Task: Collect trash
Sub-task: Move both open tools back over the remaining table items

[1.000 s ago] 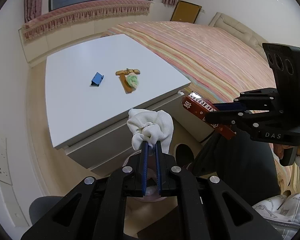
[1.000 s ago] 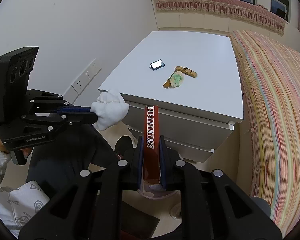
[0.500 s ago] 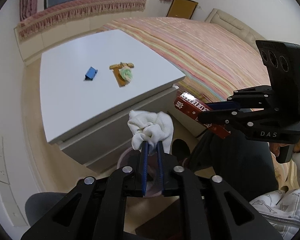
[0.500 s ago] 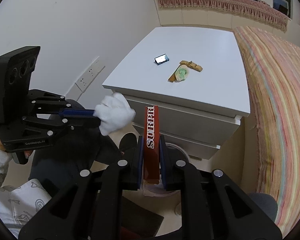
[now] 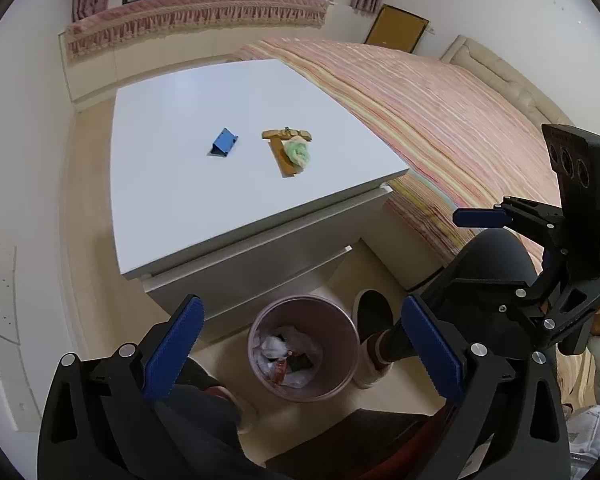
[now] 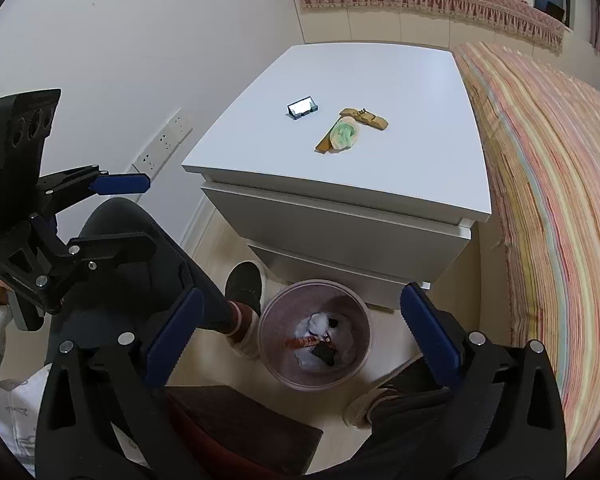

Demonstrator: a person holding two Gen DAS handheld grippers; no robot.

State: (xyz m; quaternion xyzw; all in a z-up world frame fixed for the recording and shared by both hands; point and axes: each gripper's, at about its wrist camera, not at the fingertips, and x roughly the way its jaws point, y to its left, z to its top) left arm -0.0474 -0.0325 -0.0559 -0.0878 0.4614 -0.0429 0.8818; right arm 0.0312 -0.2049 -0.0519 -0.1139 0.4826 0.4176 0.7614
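No readable text, label, brand or number is showing in either view; the red wrapper lying in the trash bin is carrying light marks too small to make out, and the blue card standing on the counter is showing a pale panel with nothing legible

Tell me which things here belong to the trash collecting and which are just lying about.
Job:
pink round waste bin
white crumpled tissue in bin
red wrapper in bin
green wad on brown scraps
blue folded card

Lying about:
white bedside cabinet
striped bedspread
wall sockets
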